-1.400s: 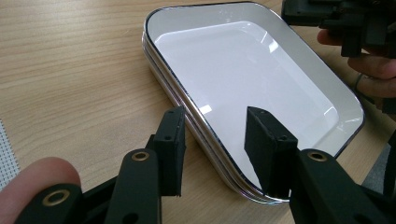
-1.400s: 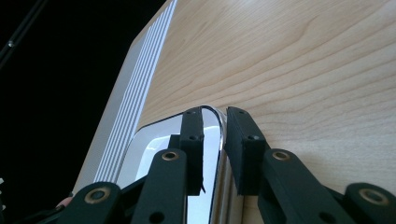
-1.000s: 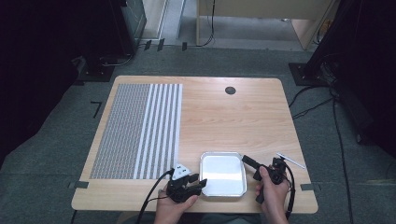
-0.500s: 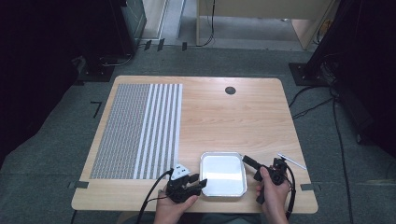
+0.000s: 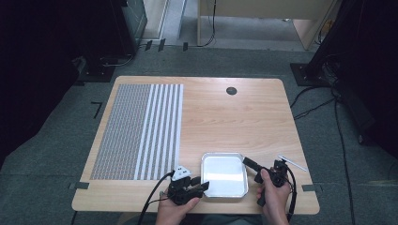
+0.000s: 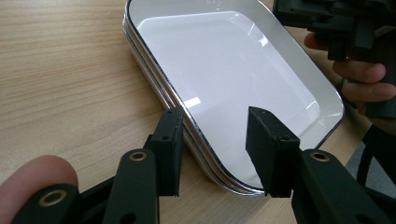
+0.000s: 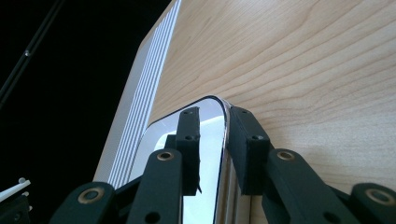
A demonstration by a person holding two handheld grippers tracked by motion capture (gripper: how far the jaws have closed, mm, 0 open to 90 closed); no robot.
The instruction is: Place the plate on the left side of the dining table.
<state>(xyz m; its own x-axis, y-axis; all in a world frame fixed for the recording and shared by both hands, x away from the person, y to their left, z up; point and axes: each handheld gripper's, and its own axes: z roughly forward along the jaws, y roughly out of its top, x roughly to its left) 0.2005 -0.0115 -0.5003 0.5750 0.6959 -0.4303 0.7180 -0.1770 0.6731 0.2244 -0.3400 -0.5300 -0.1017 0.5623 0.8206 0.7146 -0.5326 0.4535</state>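
Rounded-corner rectangular metal tray (image 5: pixel 224 175) with a white inside lies flat near your edge of the light wooden table (image 5: pixel 244 117), between your two hands. In the left gripper view its side looks layered, like more than one tray nested together, though you cannot tell for certain.

Your left gripper (image 5: pixel 199 186) meets the tray at its left near corner. In the left gripper view, one black jaw sits outside the rim on the wood and the other hangs over the white inside, so the rim (image 6: pixel 196 128) runs between them. The jaws stand part-way apart with a clear gap to the rim on the inner side; they straddle it and do not pinch it.

Your right gripper (image 5: pixel 248 162) reaches the tray's far right corner. In the right gripper view its jaws are narrow, one inside the tray and one outside, with the shiny rim (image 7: pixel 226 140) between them. The outer pad lies against the rim; whether the inner pad presses on it you cannot tell from here.

Left of the tray, a grey-and-white striped mat (image 5: pixel 141 131) covers the table's left part. A small dark round hole (image 5: pixel 231 90) sits near the far edge. A thin white stick (image 5: pixel 292 163) lies on the wood just right of your right hand (image 5: pixel 272 197).
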